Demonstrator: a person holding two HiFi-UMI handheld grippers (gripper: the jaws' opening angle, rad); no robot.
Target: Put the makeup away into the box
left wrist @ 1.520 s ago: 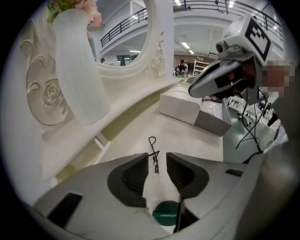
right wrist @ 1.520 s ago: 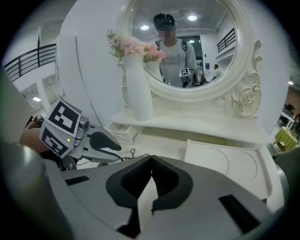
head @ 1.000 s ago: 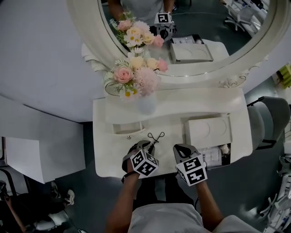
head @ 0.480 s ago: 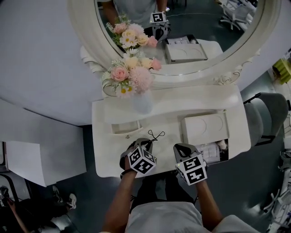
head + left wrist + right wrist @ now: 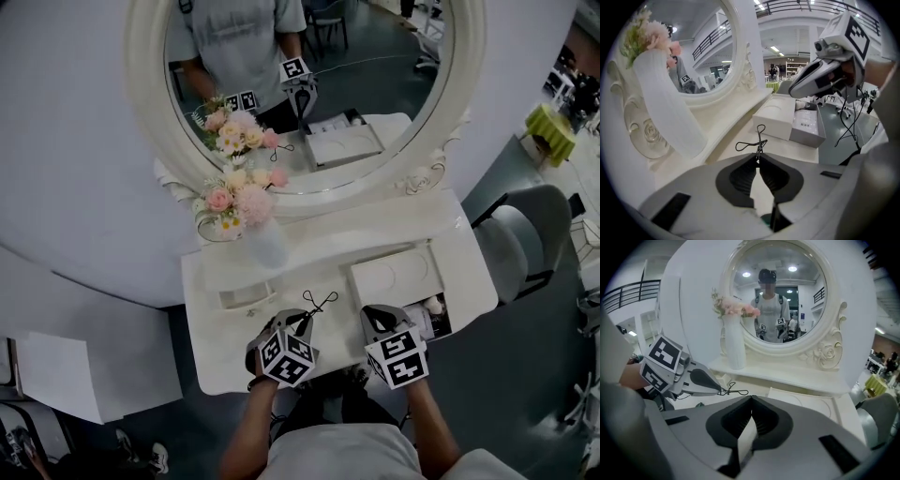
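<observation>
Near the front edge of the white vanity table, pinching a black eyelash curler in the very tips of the left gripper, jaws almost together on its near end. Held out ahead of the tips over the tabletop, both wire loops pointing toward the mirror. Just to the right, gripping nothing with the right gripper: jaws clenched tip to tip, nothing between them.

Beyond the right gripper, on the table's right half: a white box with a round emboss on its top. Touching its right side: an open compartment with small bottles and packets inside. Curler well apart from that compartment, with the right gripper between.

At the back left, under the oval mirror: a white vase of pink and cream flowers. Between vase and left gripper: a small rectangular tray.
</observation>
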